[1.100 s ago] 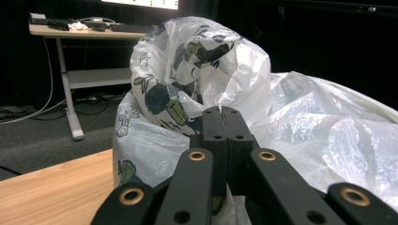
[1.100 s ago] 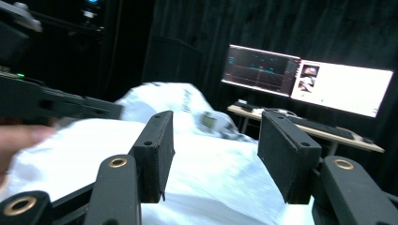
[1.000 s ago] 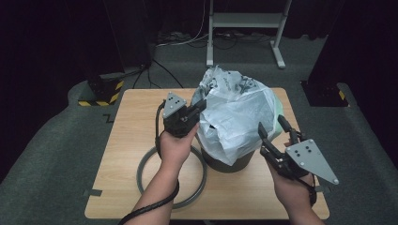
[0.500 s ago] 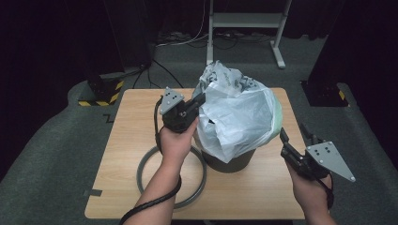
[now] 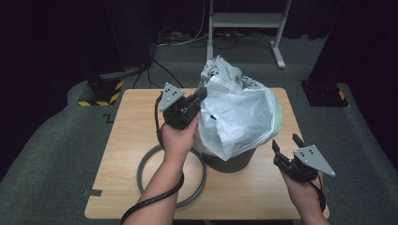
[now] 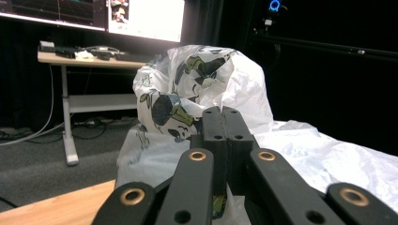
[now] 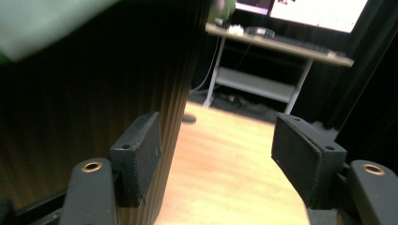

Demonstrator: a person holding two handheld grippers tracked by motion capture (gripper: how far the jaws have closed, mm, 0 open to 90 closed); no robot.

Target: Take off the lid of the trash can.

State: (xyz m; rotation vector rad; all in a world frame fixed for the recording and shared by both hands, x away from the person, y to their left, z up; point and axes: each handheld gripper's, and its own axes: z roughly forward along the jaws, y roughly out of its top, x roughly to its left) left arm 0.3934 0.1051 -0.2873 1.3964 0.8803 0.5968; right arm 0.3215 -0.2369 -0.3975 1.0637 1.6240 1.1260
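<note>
A white plastic bag (image 5: pixel 237 115) with a panda print (image 6: pixel 164 108) bulges out of a dark round bin (image 5: pixel 230 161) on the wooden table (image 5: pixel 131 126). My left gripper (image 5: pixel 202 93) is at the bag's left upper side, shut on a fold of the bag; in the left gripper view (image 6: pixel 220 115) its jaws are pressed together on the plastic. My right gripper (image 5: pixel 286 144) hovers open by the bin's lower right side, apart from the bag. In the right gripper view (image 7: pixel 216 140) the bin's dark wall (image 7: pixel 70 103) stands just left of the open jaws.
A grey ring (image 5: pixel 145 180) lies flat on the table in front of the bin, under my left forearm. A pale green rim (image 5: pixel 278 112) shows at the bag's right. A desk with white legs (image 5: pixel 244 21) stands beyond the table. Bare tabletop (image 7: pixel 225 168) lies right of the bin.
My right gripper has drawn back from the bag's right side, down toward the table's front right. The left gripper has kept its hold on the bag, barely shifting.
</note>
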